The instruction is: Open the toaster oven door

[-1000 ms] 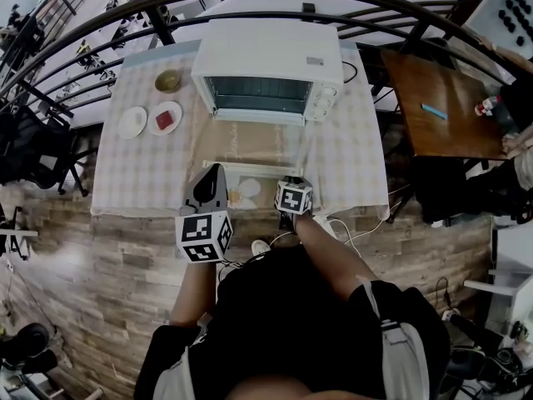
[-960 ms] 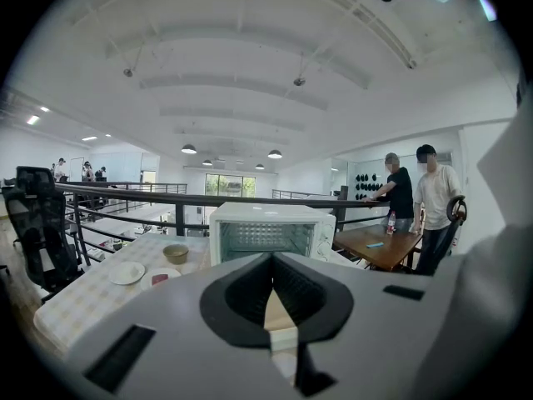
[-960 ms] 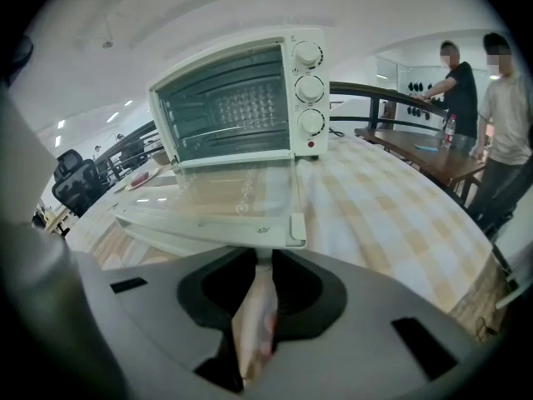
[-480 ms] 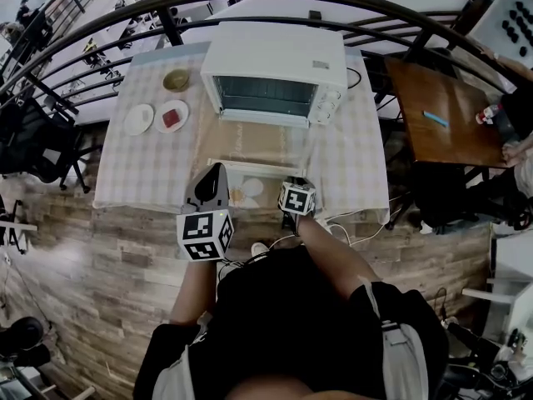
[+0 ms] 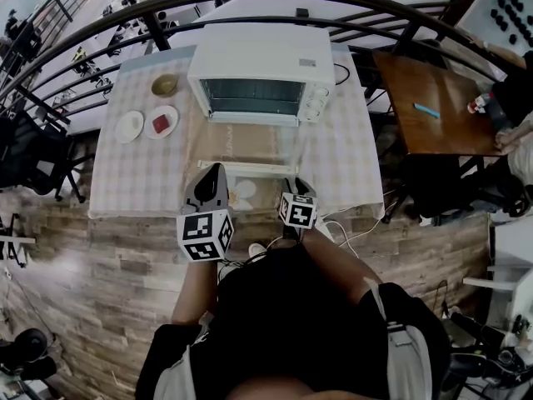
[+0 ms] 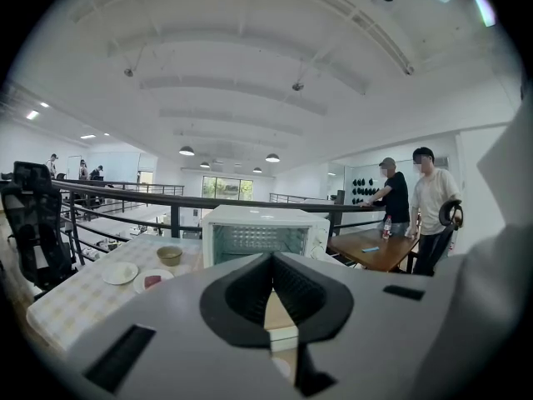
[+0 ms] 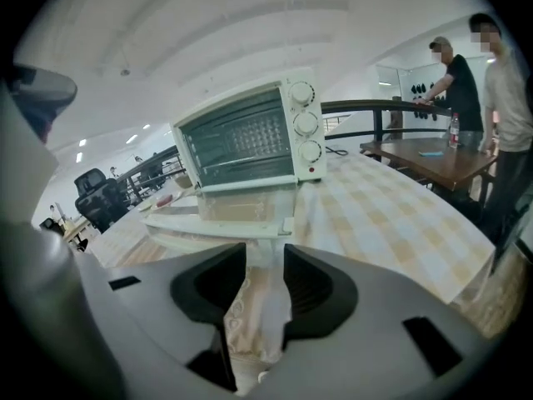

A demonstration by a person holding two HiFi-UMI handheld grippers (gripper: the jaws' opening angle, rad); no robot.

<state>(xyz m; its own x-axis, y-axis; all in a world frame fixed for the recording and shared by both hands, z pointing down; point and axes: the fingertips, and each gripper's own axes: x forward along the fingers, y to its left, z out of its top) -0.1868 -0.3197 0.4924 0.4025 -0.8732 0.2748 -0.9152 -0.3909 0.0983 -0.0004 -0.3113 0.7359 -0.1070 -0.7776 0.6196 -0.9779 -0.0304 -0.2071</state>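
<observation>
Toaster oven [image 5: 262, 77] at rear of checked tabletop [image 5: 133, 173], its door [image 5: 247, 168] lowered flat toward the person. Right gripper [image 5: 293, 187] just before the door edge, fingers opening, nothing between them; left gripper [image 5: 212, 176] fingers together, empty.

Small bowl [image 5: 165, 84] at far left of checked tablecloth [image 5: 133, 173], white plate [image 5: 130, 126] and plate with red food [image 5: 171, 113] just nearer, black railing [image 5: 100, 32] beyond, wooden table [image 5: 416, 136] at right with bottle [image 5: 481, 104], plank floor [image 5: 100, 265] near.
</observation>
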